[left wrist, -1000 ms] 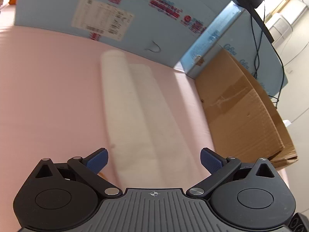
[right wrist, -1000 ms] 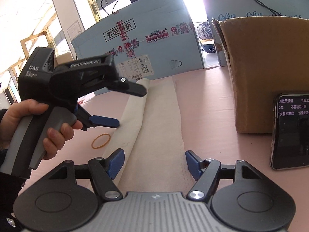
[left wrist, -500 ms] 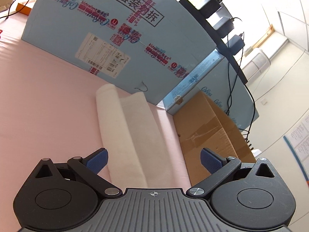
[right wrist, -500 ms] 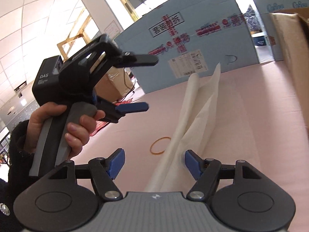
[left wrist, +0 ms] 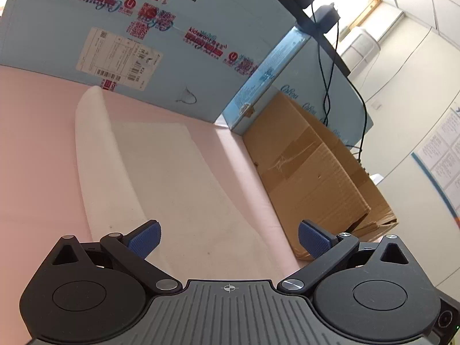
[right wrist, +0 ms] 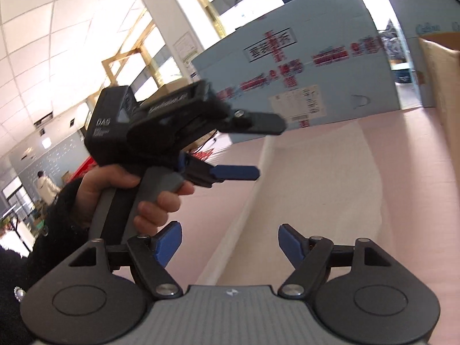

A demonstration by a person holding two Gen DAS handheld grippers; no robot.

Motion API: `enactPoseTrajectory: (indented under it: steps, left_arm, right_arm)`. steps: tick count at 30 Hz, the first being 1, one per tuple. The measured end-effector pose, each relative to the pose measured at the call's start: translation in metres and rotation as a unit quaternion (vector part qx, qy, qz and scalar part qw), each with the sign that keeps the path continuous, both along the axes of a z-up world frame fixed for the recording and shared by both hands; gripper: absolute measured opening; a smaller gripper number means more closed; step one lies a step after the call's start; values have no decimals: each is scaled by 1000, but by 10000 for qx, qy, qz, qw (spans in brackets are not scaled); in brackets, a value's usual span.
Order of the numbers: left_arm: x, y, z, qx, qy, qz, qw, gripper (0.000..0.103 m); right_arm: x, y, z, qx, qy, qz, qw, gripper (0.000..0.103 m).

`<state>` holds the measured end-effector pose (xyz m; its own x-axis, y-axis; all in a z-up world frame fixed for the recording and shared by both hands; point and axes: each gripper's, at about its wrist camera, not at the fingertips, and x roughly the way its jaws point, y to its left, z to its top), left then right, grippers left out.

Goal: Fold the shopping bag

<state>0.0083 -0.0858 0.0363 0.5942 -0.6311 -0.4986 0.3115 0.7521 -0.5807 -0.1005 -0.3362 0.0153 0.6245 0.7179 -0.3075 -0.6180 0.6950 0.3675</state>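
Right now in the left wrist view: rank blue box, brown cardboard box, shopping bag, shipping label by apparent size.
1. blue box
2. shopping bag and brown cardboard box: look alike, and the bag lies nearer the camera, so unranked
3. shipping label

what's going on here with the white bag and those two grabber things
A person is partway through folding a white shopping bag that lies flat as a long strip on a pink table, one long edge curled up. Neither tool holds it: the left hand-held gripper hovers open over the bag's near end, and the right hand-held gripper has its jaws opening with nothing pinched. A brown cardboard box stands beside the bag.
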Motion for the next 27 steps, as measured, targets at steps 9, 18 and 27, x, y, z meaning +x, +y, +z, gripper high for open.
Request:
enactPoseTrajectory:
  steps: [9, 18, 27]
  left_arm:
    - [1, -29, 4, 267, 144, -553, 9980, 103]
    - [-4, -7, -9, 414, 322, -194, 9984, 103]
    - [22, -29, -13, 19, 499, -836, 9952, 102]
  right_arm:
    - [3, -42, -3, -467, 87, -1426, 9886, 84]
    - [24, -25, -16, -526, 326, -958, 9935, 84]
    - [4, 15, -7, -713, -294, 70, 9970, 83]
